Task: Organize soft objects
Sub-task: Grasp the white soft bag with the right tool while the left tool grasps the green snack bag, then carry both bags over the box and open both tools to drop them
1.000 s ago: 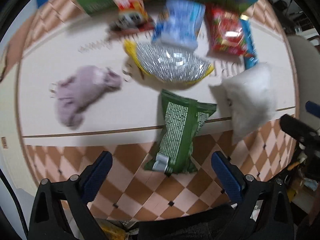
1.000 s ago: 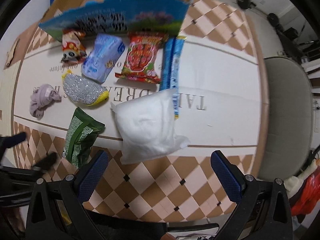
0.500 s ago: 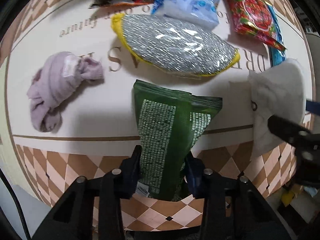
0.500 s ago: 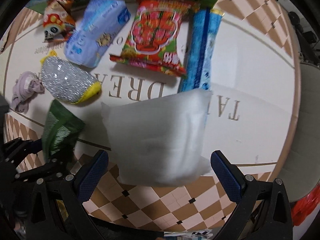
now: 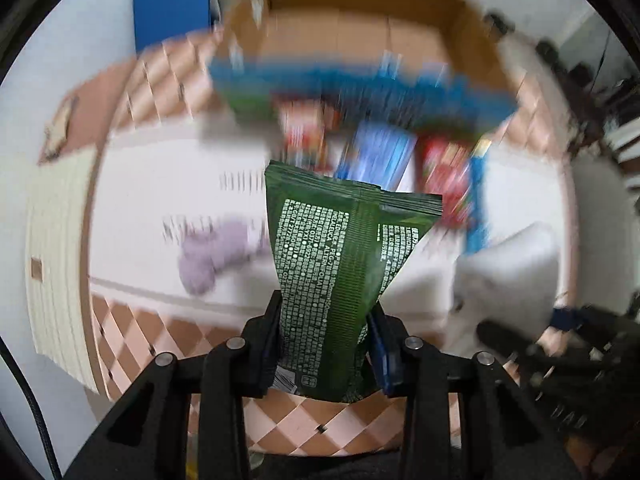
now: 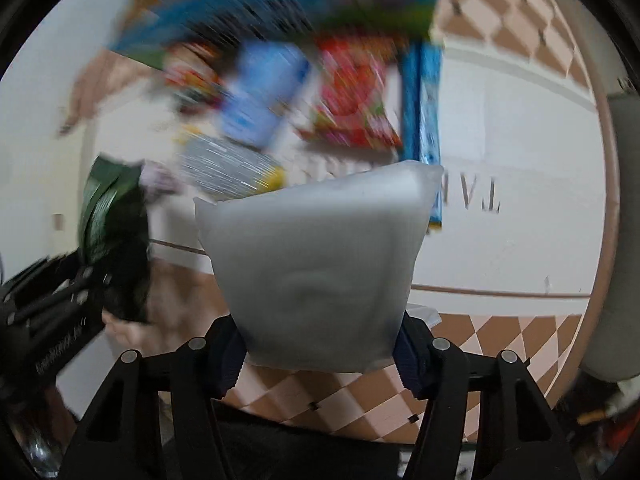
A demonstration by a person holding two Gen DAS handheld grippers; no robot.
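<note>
Left gripper (image 5: 326,354) pinches the lower end of a green snack pouch (image 5: 344,276), which stands up ahead of the fingers and clear of the table (image 5: 152,184); the right gripper (image 6: 320,354) is pressed onto the bottom of a white padded bag (image 6: 320,264), likewise raised in front of it. Both soft items look to be mid-carry, so the step in hand seems to be the transfer toward the cardboard box (image 5: 360,40) that sits open ahead of both grippers, beyond the row of packets. The next move probably calls for clearing the box's blue printed flap (image 5: 360,84) before letting go. Ahead and below lie a lilac cloth (image 5: 216,252), a silver-and-yellow pack (image 6: 228,168), a blue pack (image 6: 264,96) and a red packet (image 6: 352,100), all blurred. White print covers the pouch but is too fine to read; the table shows large letters, seemingly "TAL" upside down.
</note>
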